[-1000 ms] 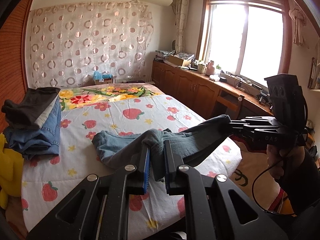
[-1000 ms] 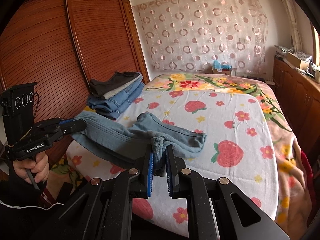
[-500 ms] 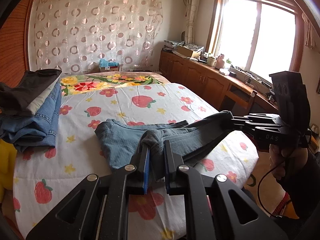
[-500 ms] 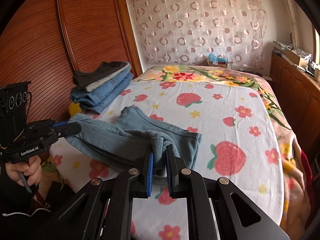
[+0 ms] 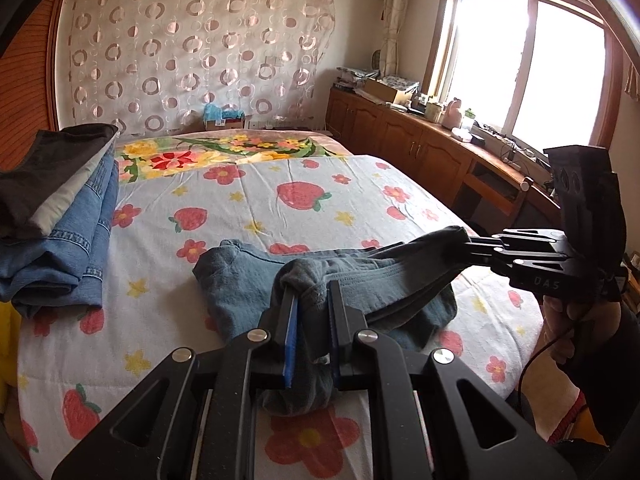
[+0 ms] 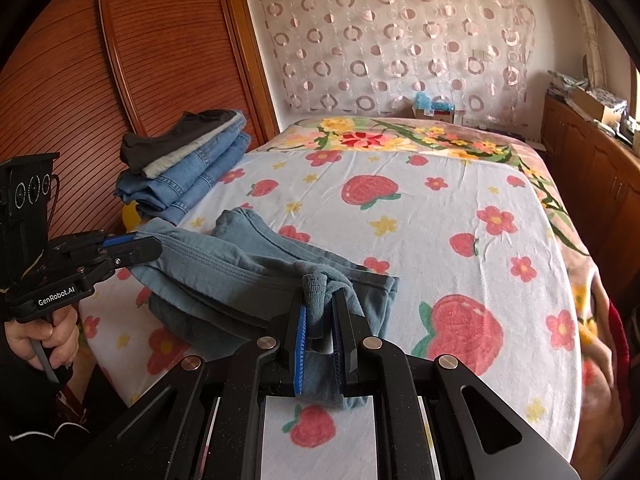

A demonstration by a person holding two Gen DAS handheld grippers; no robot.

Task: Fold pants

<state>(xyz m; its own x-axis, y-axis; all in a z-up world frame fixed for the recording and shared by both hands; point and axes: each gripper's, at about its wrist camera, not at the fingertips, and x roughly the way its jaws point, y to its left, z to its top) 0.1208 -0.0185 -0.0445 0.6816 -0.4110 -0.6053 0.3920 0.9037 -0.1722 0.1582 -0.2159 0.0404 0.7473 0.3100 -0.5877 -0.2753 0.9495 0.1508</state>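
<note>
At the bottom centre of each wrist view, a pair of tongs is clamped on a bunched edge of the blue-grey pants (image 5: 240, 284): the left tongs (image 5: 311, 300) and the right tongs (image 6: 323, 312). The pants sag between them onto the strawberry-print bedspread (image 6: 440, 216). Further back, upper left, sits a stack of folded jeans (image 6: 188, 168).

Soft matt cloth pants (image 5: 248, 280), glossy ribbed wood wardrobe (image 6: 160, 60)

Grey-blue cotton pants (image 5: 248, 280) lie on a white bedsheet (image 6: 440, 216) printed with red strawberries and flowers, beside stacked blue denim jeans (image 6: 188, 180), before a cream curtain (image 5: 192, 52) with pink rings.
</note>
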